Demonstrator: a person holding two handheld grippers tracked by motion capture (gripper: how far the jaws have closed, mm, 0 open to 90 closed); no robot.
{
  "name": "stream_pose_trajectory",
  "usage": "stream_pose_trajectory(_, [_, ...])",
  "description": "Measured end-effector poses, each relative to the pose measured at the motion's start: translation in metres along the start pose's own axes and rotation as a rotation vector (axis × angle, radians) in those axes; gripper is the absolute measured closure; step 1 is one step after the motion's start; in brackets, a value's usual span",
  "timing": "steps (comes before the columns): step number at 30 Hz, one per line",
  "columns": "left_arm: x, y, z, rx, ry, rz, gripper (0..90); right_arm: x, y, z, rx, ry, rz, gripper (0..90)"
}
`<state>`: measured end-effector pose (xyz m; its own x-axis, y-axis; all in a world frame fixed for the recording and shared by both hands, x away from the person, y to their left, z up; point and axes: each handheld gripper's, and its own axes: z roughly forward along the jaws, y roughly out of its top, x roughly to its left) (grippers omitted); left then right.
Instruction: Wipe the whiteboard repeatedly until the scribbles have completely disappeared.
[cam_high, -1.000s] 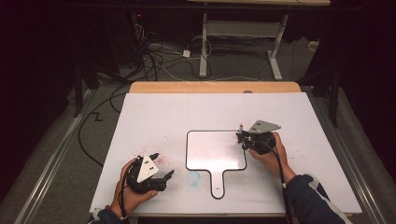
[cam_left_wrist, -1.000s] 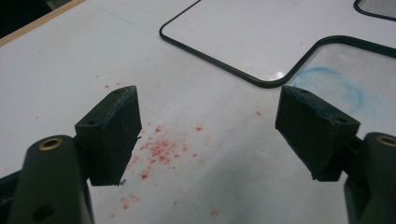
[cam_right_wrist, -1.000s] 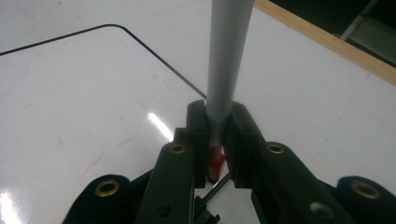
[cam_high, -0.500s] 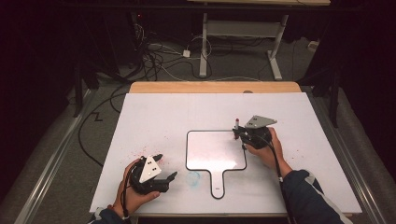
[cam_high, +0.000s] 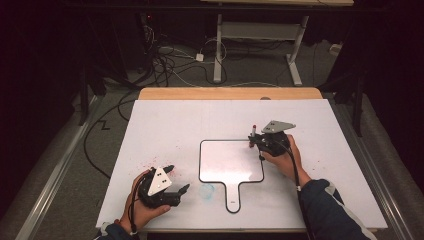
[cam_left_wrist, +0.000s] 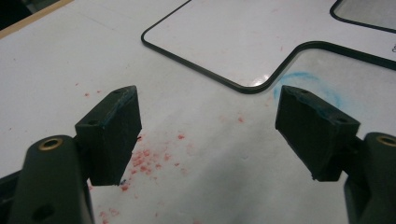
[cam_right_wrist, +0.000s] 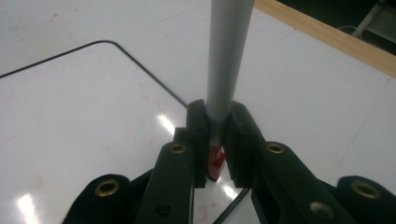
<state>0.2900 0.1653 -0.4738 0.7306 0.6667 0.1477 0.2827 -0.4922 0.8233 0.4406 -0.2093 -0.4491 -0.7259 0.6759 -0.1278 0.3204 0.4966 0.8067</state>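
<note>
A white table (cam_high: 165, 125) is shown from above, with a small handled whiteboard (cam_high: 227, 162) lying flat near its middle, the handle pointing toward the person. The right gripper (cam_high: 256, 142) is held by the right hand (cam_high: 282, 157) at the board's upper right corner. Its 2 jaws are closed tight on a grey marker (cam_right_wrist: 229, 56), whose red end (cam_right_wrist: 215, 158) is seen low between the pads in the right gripper view; the grey barrel rises up and away from the jaws, over the table. In the high view the marker (cam_high: 254, 131) is seen standing nearly upright, with a red tip at its top, just at the board's black border. The left gripper (cam_high: 177, 180) is held by the left hand (cam_high: 142, 200) near the table's front edge, well apart from the marker and to the left of the board's handle. Its 2 jaws stand wide apart with nothing between them, as the left gripper view shows. Red specks (cam_left_wrist: 144, 158) are scattered on the table surface beneath that gripper, and a faint blue smudge (cam_left_wrist: 308, 81) is seen just beside the junction of the board and its handle.
</note>
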Motion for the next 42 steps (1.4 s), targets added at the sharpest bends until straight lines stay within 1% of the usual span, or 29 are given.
stream_pose_trajectory(3, [-0.001,0.000,0.001,0.003,0.000,0.003,21.4,-0.002,-0.006,-0.010,0.007,0.020,-0.006,81.5])
stream_pose_trajectory(6, [-0.002,0.001,0.002,0.013,0.000,0.008,21.4,-0.007,-0.011,-0.017,0.008,0.052,0.021,81.5])
stream_pose_trajectory(7, [-0.002,0.001,0.002,0.012,-0.001,0.006,21.4,-0.007,-0.012,-0.019,0.013,0.060,0.022,81.5])
stream_pose_trajectory(12, [-0.002,0.001,0.001,0.010,-0.001,0.006,21.5,-0.006,-0.012,-0.026,0.043,0.077,0.011,81.3])
stream_pose_trajectory(14, [-0.001,0.000,0.001,0.010,-0.001,0.004,21.5,-0.003,-0.012,-0.026,0.042,0.068,-0.007,81.4])
stream_pose_trajectory(16, [-0.001,0.001,0.001,0.008,-0.004,0.004,21.5,-0.003,-0.011,-0.022,0.030,0.064,-0.009,81.5])
stream_pose_trajectory(20, [-0.001,0.001,0.001,0.004,-0.005,0.002,21.5,-0.003,-0.009,-0.011,-0.006,0.022,-0.016,81.6])
stream_pose_trajectory(23, [-0.001,0.001,0.002,0.005,-0.008,0.003,21.5,-0.005,-0.004,0.000,-0.018,-0.009,-0.008,81.6])
stream_pose_trajectory(26, [-0.001,0.001,0.002,0.004,-0.010,0.004,21.5,-0.006,0.001,0.010,-0.025,-0.040,-0.018,81.6])
stream_pose_trajectory(27, [-0.001,0.001,0.002,0.003,-0.011,0.003,21.5,-0.007,0.003,0.013,-0.028,-0.044,-0.018,81.6])
stream_pose_trajectory(28, [-0.001,0.001,0.002,0.004,-0.011,0.002,21.5,-0.008,0.004,0.014,-0.027,-0.044,-0.001,81.6])
stream_pose_trajectory(30, [0.000,0.000,0.001,0.004,-0.010,0.001,21.4,-0.008,0.005,0.015,-0.018,-0.040,-0.008,81.5])
stream_pose_trajectory(32, [0.000,0.000,0.001,0.004,-0.010,-0.002,21.4,-0.008,0.005,0.012,-0.006,-0.034,-0.005,81.5])
stream_pose_trajectory(33, [0.000,0.000,0.001,0.005,-0.010,-0.001,21.4,-0.008,0.004,0.010,-0.001,-0.021,0.008,81.5])
stream_pose_trajectory(34, [0.000,0.000,0.001,0.003,-0.010,-0.001,21.5,-0.009,0.004,0.007,0.007,-0.011,0.014,81.5])
stream_pose_trajectory(37, [-0.001,0.000,0.000,0.003,-0.010,-0.001,21.4,-0.008,0.001,-0.003,0.032,-0.001,0.023,81.5])
stream_pose_trajectory(42, [-0.002,0.001,0.002,0.009,-0.011,0.002,21.5,-0.001,-0.004,-0.020,0.073,0.051,0.006,81.5])
